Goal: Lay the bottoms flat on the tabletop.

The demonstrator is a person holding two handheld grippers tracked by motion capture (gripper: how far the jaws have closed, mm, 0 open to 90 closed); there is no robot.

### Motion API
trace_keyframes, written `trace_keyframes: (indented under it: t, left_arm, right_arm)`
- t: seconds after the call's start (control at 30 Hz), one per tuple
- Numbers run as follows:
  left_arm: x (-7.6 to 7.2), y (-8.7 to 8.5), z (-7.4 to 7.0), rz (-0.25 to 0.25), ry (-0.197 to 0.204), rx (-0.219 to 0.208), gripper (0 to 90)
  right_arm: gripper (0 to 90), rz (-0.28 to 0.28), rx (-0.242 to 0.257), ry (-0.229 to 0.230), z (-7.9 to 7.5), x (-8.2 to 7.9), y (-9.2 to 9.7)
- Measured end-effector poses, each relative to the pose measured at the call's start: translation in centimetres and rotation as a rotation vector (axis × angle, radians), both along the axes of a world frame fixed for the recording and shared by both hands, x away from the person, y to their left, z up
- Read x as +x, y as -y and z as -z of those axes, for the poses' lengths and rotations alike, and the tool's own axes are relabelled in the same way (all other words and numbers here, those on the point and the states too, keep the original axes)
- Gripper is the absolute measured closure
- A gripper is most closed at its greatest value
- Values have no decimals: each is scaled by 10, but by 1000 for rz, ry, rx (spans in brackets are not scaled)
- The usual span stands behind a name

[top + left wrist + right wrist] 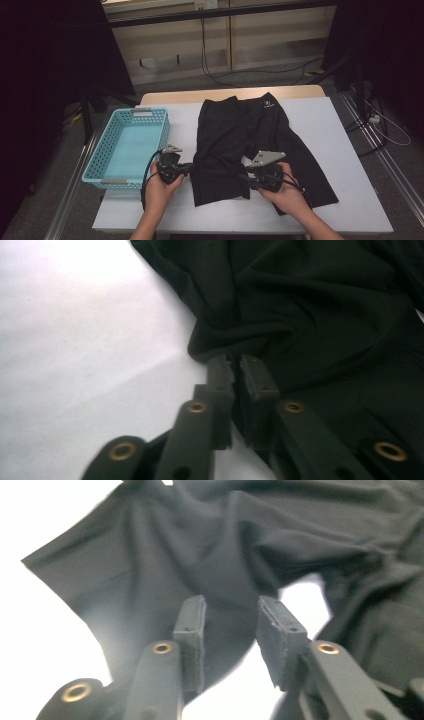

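Two grippers lie low at the near edge of black shorts (250,145), which are spread in the middle of the white table (340,150). The left gripper (234,365), at 8 o'clock of the cloth, has its jaws slightly apart at a fold. The right gripper (231,611), at 5 o'clock, is parted wider over the fabric, not pressing it. A blue basket (107,150) stands at 9 o'clock.

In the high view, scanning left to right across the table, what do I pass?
Light blue perforated plastic basket → left claw → black fabric shorts → right claw → bare stretch of the white table.
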State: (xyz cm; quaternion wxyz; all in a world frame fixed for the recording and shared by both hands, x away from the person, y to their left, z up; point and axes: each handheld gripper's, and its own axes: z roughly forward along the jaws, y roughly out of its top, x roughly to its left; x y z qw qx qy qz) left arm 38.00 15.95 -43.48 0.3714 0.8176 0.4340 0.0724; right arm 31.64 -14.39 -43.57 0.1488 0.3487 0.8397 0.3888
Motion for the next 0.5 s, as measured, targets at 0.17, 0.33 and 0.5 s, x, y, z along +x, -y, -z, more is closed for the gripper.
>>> trace_keyframes:
  t: [0.17, 0.33, 0.5]
  left_arm:
    - [-9, -2, -3, 4, 18, 26, 500]
    - [-15, -2, 1, 3, 4, 52, 462]
    - [-18, 0, 6, -3, -13, 62, 481]
  right_arm:
    - [599, 24, -29, -34, 8, -2, 3]
    - [714, 68, -37, -74, 19, 5, 7]
    - [900, 105, -27, -59, 17, 15, 13]
